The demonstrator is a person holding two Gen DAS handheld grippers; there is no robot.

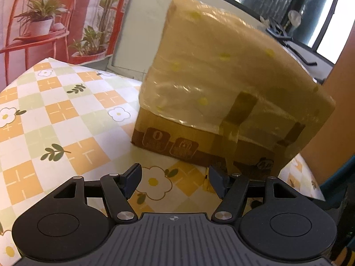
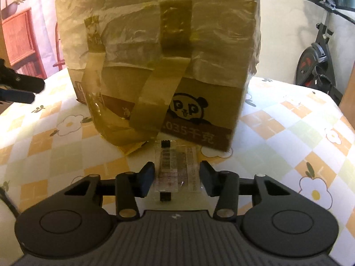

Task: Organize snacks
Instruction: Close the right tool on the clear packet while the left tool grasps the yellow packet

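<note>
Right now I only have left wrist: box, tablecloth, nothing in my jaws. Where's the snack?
Observer: A clear snack packet lies flat on the tablecloth at the foot of the box, just below its panda print.
Operator: Right gripper near it?
Observer: The right gripper straddles the packet, one finger on each side. I cannot tell whether the pads press it yet.
Operator: Am I in the way?
Observer: No. The left gripper shows at the far left edge of the right wrist view, well apart from the packet.
</note>
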